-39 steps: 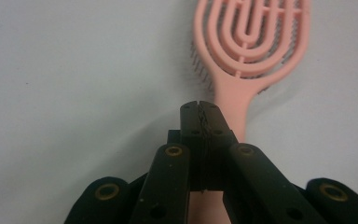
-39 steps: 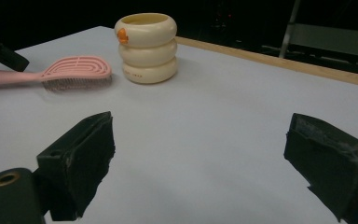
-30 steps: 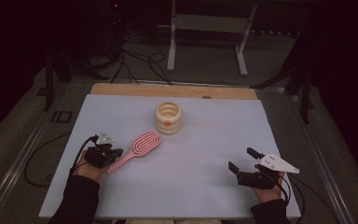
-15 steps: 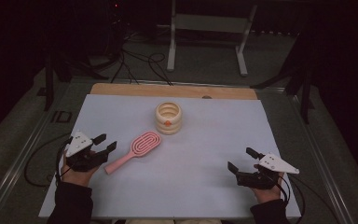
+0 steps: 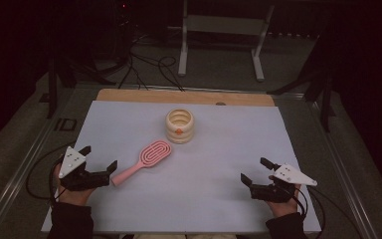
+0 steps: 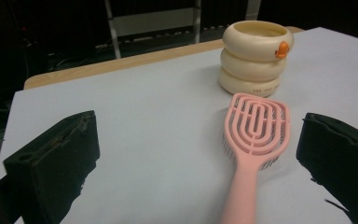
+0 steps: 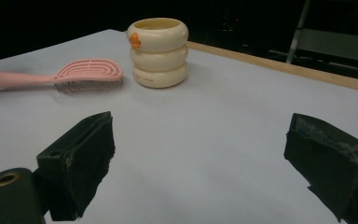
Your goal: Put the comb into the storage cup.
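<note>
White table (image 5: 219,209) | pink brush (image 5: 144,160) (handle end) beside gaping left claw (image 5: 99,160)

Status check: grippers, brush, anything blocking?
Left hand-held gripper open, beside brush handle. Right hand-held gripper open, apart. Brush flat, cup behind it. Nothing blocking.

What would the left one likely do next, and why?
Probably ease forward and close on the pink hairbrush. The left hand-held gripper is open, its jaws already either side of the handle end, while the right hand-held gripper sits open, far off.
</note>
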Available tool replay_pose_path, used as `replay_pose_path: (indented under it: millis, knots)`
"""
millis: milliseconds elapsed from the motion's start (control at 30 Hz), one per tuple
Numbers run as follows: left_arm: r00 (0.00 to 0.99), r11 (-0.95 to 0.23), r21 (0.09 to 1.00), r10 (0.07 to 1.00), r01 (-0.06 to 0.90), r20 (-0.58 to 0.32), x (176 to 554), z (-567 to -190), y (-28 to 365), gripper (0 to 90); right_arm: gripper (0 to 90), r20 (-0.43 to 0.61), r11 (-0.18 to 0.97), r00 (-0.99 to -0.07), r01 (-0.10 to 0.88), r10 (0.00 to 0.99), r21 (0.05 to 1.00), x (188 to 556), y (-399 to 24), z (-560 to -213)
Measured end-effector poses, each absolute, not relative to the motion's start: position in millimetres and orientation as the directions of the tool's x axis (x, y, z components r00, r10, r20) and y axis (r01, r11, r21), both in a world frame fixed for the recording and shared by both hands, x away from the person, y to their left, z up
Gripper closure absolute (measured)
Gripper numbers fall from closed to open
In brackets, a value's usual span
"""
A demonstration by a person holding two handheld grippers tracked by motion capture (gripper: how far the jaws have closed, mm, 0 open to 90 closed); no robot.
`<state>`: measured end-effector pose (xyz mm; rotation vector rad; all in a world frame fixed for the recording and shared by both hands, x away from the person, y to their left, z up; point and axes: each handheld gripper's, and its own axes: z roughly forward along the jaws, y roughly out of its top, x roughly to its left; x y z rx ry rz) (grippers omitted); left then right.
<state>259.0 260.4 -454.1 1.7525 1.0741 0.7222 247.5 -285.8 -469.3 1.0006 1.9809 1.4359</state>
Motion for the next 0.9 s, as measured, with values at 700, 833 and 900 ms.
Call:
replay_pose_path:
  millis: [700,833,900]
  knots:
    - [0.578,-0.487,0.639,0.812,0.596,0.080,319,-458,212,0.1,8.4,0.031,0.175,-0.600,0.282,0.800,0.943,248,-289,-471]
    - [0.626,-0.565,0.516,0.777,0.644,0.069,337,-465,195,0.2,8.3,0.038,0.173,-0.597,0.292,0.801,0.941,248,-289,-471]
    - [0.640,-0.589,0.474,0.766,0.655,0.068,342,-469,189,0.3,8.3,0.037,0.174,-0.597,0.292,0.801,0.941,248,-289,-471]
